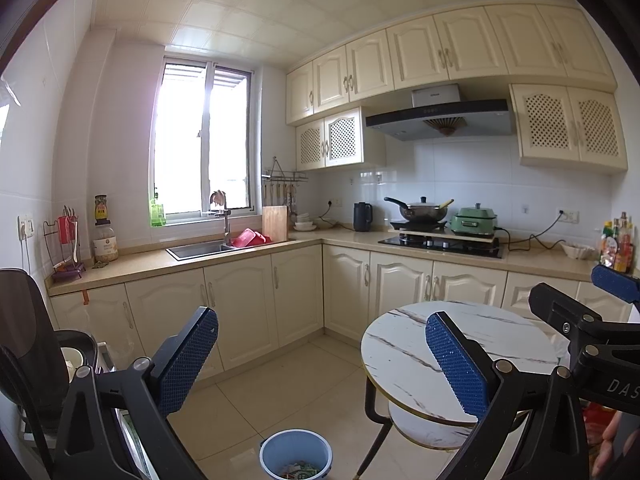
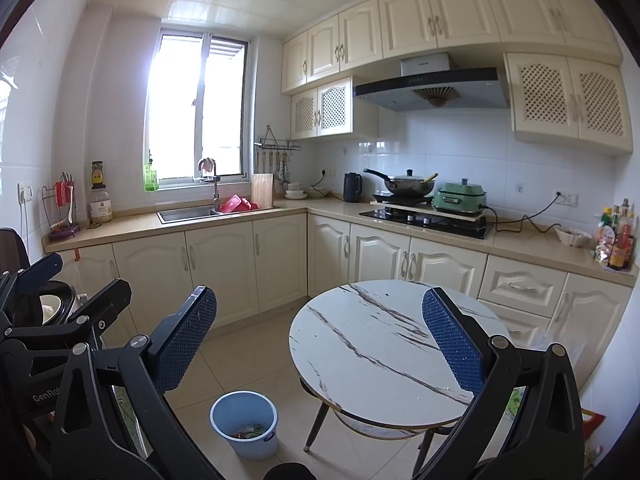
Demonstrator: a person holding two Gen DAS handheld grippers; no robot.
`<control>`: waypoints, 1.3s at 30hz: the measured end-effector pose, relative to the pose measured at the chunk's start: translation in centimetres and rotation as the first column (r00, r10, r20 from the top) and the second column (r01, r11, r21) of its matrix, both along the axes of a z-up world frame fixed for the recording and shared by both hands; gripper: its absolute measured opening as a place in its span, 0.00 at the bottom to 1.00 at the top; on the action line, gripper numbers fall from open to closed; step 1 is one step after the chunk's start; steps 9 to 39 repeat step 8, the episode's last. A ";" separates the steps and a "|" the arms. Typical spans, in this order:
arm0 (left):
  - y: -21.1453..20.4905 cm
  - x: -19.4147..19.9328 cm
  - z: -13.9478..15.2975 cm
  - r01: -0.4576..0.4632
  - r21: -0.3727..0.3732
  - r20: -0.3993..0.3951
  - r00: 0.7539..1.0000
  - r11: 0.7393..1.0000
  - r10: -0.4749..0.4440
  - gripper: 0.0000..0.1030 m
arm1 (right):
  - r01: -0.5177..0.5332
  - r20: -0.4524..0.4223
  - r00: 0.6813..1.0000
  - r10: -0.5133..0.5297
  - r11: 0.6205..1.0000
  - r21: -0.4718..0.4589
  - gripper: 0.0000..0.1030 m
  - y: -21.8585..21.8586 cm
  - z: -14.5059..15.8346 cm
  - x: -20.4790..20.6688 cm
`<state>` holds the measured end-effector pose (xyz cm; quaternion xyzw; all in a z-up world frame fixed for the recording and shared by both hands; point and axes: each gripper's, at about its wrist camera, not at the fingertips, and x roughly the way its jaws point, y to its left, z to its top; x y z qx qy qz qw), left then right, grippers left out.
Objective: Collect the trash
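The left gripper (image 1: pixel 322 356) is held up in the air with its two blue pads spread wide apart. Nothing is between them. The right gripper (image 2: pixel 320 344) is the same: wide apart and holding nothing. In the left wrist view, part of the right gripper shows at the right edge, and a bit of a hand (image 1: pixel 612 444) peeks out below it.

Just under the grippers stands a round table (image 2: pixel 360 344). Its top is white with dark lines like marble and it has thin dark legs. There is a lower shelf under the top. The top looks bare.

On the floor just to the left of the table sits a light blue trash bin (image 2: pixel 244 424). It stands upright. Colorful bits of trash (image 2: pixel 250 432) lie at the bottom of it. I cannot tell what the bits are.

Farther away is the kitchen. Cream cupboards run along two walls under a tan counter (image 2: pixel 168 228). A metal sink (image 2: pixel 186 213) sits below a bright window (image 2: pixel 196 108), and a red rack (image 2: pixel 236 204) is just beside the sink. On the stove (image 2: pixel 424 220) stands a pan with a lid (image 2: pixel 408 184), next to a green cooker (image 2: pixel 460 198). A black kettle (image 2: pixel 352 187) stands to the left of them. Bottles (image 2: pixel 618 240) crowd the far right end of the counter.
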<state>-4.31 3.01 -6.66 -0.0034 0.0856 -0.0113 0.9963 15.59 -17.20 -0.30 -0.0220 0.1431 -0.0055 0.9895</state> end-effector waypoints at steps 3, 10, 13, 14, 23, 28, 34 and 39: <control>0.3 0.1 0.1 0.002 0.001 0.001 1.000 1.000 -0.002 0.99 | 0.001 0.001 1.000 -0.001 1.000 0.000 1.00 0.0 -0.1 0.0; 0.9 0.2 0.4 0.013 0.001 0.004 1.000 1.000 -0.013 0.99 | 0.005 0.000 1.000 -0.005 1.000 -0.001 1.00 -0.2 -0.3 0.0; 0.9 0.2 0.4 0.013 0.001 0.004 1.000 1.000 -0.013 0.99 | 0.005 0.000 1.000 -0.005 1.000 -0.001 1.00 -0.2 -0.3 0.0; 0.9 0.2 0.4 0.013 0.001 0.004 1.000 1.000 -0.013 0.99 | 0.005 0.000 1.000 -0.005 1.000 -0.001 1.00 -0.2 -0.3 0.0; 0.9 0.2 0.4 0.013 0.001 0.004 1.000 1.000 -0.013 0.99 | 0.005 0.000 1.000 -0.005 1.000 -0.001 1.00 -0.2 -0.3 0.0; 0.9 0.2 0.4 0.013 0.001 0.004 1.000 1.000 -0.013 0.99 | 0.005 0.000 1.000 -0.005 1.000 -0.001 1.00 -0.2 -0.3 0.0; 0.9 0.2 0.4 0.013 0.001 0.004 1.000 1.000 -0.013 0.99 | 0.005 0.000 1.000 -0.005 1.000 -0.001 1.00 -0.2 -0.3 0.0; 0.9 0.2 0.4 0.013 0.001 0.004 1.000 1.000 -0.013 0.99 | 0.005 0.000 1.000 -0.005 1.000 -0.001 1.00 -0.2 -0.3 0.0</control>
